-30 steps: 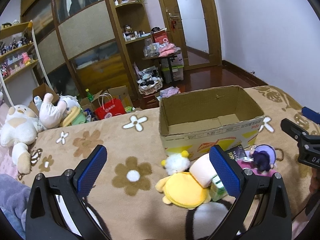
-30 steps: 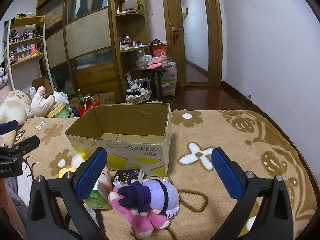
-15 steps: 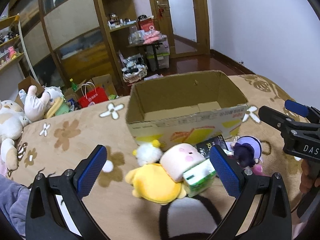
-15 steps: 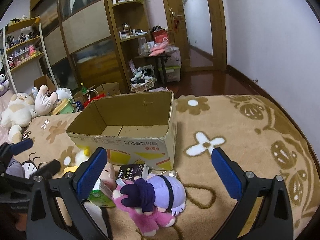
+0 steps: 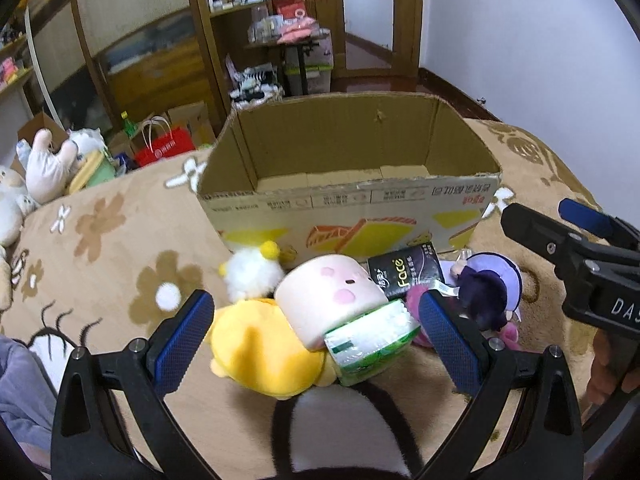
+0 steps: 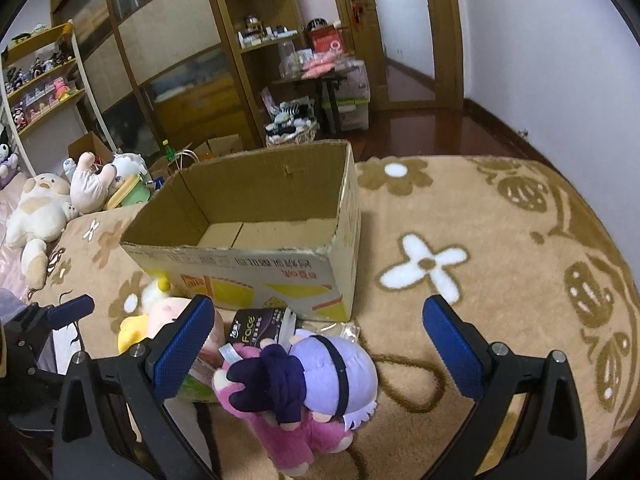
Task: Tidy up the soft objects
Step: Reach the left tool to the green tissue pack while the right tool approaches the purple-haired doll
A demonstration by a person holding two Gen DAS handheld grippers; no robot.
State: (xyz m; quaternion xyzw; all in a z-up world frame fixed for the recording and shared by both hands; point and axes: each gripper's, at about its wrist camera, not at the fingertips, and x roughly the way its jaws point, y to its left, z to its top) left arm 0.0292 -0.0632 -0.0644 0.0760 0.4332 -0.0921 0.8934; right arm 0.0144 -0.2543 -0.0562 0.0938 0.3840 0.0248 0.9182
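Right gripper (image 6: 316, 344) (jaws wide apart) hovers over purple doll (image 6: 320, 380) beside cardboard box (image 6: 256, 264).

both grippers hang low with their jaws spread wide and nothing between the blue pads. the left gripper (image 5: 316, 332) points forward; the right gripper (image 6: 318, 340) sits just to its right, a hand (image 5: 608, 368) gripping its handle.

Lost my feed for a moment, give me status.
Both grippers open, left over yellow plush, right over purple doll. Box empty. Nothing blocking.
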